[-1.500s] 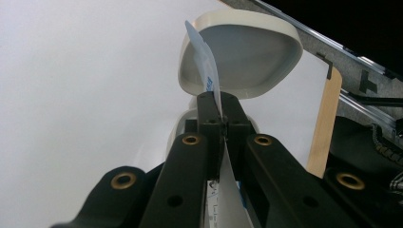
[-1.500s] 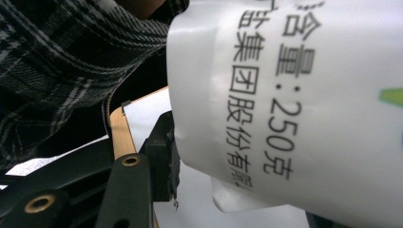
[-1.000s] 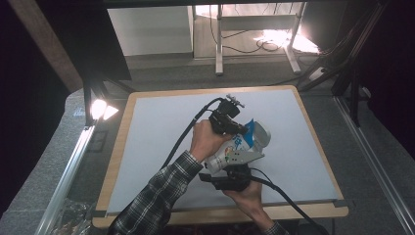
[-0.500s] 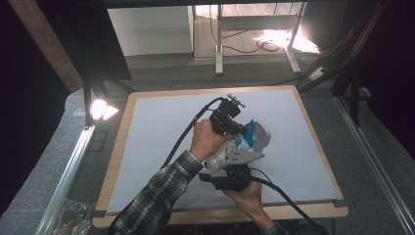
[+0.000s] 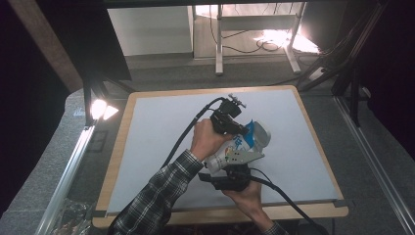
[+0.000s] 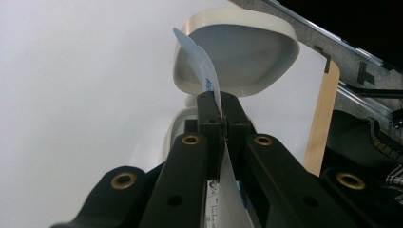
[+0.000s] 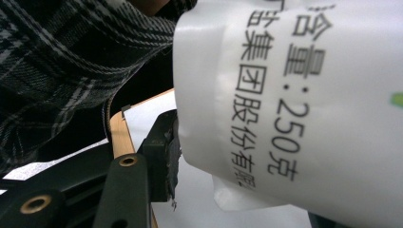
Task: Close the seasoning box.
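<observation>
At near table edge: right gripper (image 5: 230,171) clamped on white tub (image 5: 230,152), tub tilted above grey mat (image 5: 156,142). Just beyond: left gripper (image 6: 221,107) pinched shut on blue-white foil seal (image 6: 199,66), hinged lid (image 6: 237,52) flipped open behind. Advice: keep tub steady, peel seal slowly along rim, pinch firm near tab root; sudden jerk risks tearing.

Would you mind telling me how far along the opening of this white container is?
Done: the hinged lid already stands open. In hand: the right gripper clamps the white container while the left gripper pinches the blue-and-white seal, lifted at one edge. Left: the seal is probably still to be peeled fully away.
</observation>
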Demonstrator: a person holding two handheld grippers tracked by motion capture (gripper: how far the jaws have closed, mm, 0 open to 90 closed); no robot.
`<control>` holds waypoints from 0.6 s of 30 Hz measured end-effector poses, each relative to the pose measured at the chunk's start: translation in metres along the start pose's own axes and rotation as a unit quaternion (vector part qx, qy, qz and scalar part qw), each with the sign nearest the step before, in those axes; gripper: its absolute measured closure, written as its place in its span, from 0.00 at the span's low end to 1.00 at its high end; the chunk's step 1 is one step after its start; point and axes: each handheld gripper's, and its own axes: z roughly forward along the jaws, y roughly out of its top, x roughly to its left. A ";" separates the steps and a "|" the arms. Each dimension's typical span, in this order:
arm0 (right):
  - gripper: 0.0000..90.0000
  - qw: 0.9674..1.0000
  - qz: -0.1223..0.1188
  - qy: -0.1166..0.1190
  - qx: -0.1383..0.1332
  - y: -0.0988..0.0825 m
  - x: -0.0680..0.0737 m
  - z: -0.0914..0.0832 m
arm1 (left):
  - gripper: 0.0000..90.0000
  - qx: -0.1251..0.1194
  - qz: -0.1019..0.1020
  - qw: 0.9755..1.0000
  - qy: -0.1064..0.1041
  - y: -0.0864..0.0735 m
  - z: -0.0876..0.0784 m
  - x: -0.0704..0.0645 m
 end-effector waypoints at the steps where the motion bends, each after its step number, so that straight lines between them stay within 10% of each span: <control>1: 0.56 1.000 0.000 0.000 0.000 0.000 0.000 0.000 | 0.99 0.000 0.000 1.000 0.000 0.000 0.000 0.000; 18: 0.56 1.000 0.004 0.004 0.000 0.000 -0.001 0.000 | 0.99 0.006 0.000 1.000 0.001 0.001 0.002 0.000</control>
